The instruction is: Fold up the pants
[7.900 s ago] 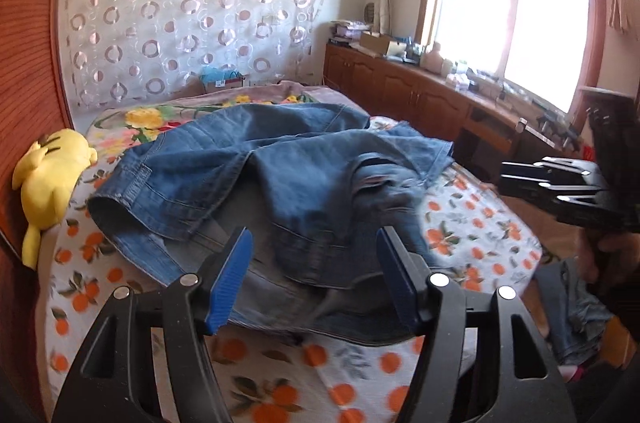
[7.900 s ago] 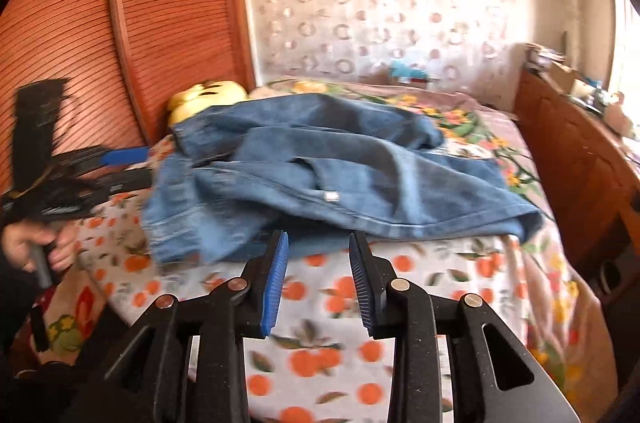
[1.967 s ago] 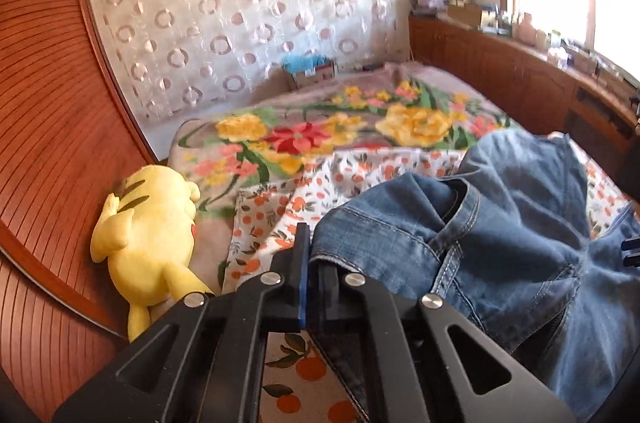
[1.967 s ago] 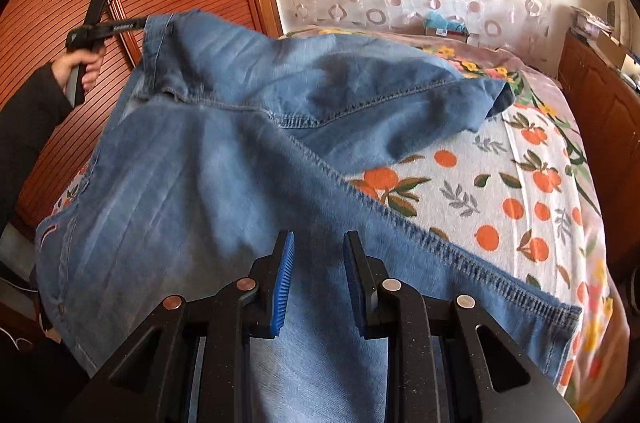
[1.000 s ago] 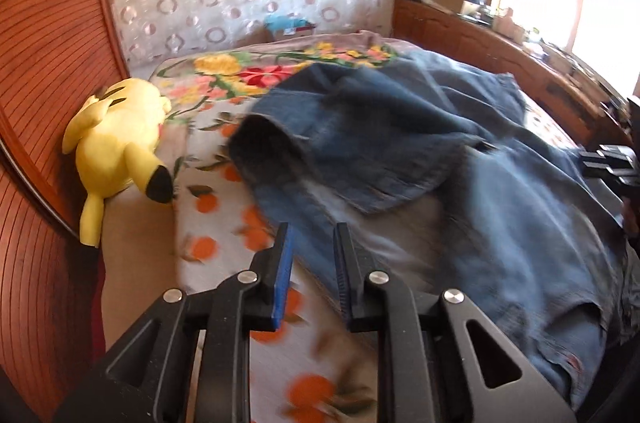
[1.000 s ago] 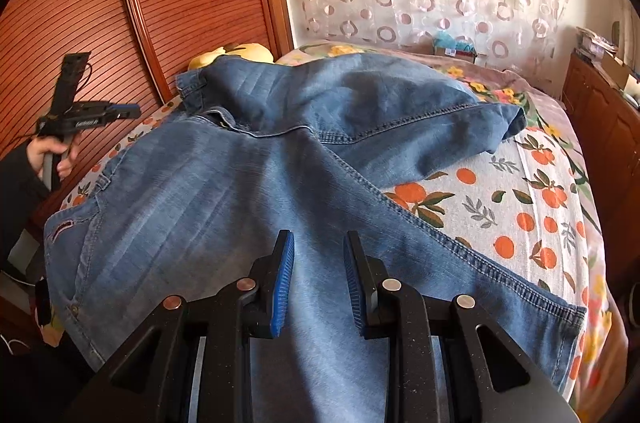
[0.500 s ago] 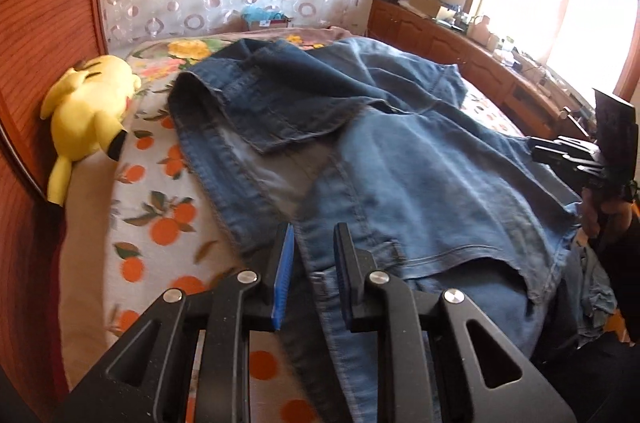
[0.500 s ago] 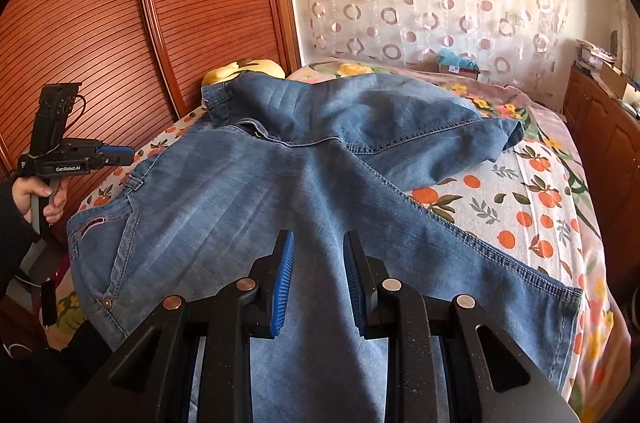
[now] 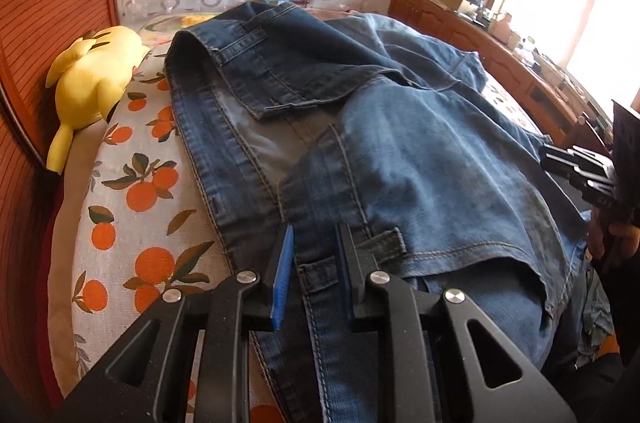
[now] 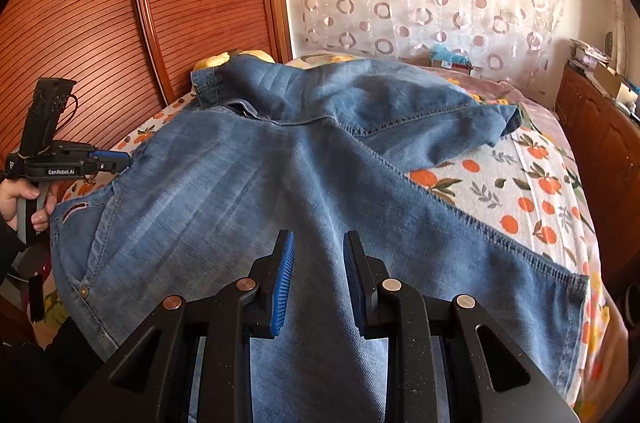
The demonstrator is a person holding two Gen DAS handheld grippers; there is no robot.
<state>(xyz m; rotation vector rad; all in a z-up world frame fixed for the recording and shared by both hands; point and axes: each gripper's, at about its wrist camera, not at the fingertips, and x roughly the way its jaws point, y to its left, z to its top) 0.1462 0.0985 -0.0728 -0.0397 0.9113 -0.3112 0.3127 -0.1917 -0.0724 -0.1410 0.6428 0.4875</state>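
Blue jeans (image 9: 400, 143) lie spread across the bed, waistband at the left end, one leg folded back toward the headboard. My left gripper (image 9: 314, 255) hangs just over the near waistband; its jaws stand a little apart, a belt loop shows in the gap, and the pads do not press on it. Seen from the right wrist, the left gripper (image 10: 122, 159) has its tips at the waistband edge of the jeans (image 10: 280, 183). My right gripper (image 10: 318, 263) is narrowly open above the near leg. The right gripper (image 9: 550, 153) also appears at the far right of the left wrist view.
An orange-print sheet (image 9: 132, 223) covers the bed. A yellow plush toy (image 9: 92, 75) lies at the head by the wooden sliding doors (image 10: 120, 23). Low wooden cabinets (image 9: 500, 63) run under the window on the right. A patterned curtain hangs behind the bed.
My left gripper has travelled from over the bare sheet to over the jeans' waistband and dipped closer. The jeans now lie flatter on the bed. The right gripper has shifted only slightly.
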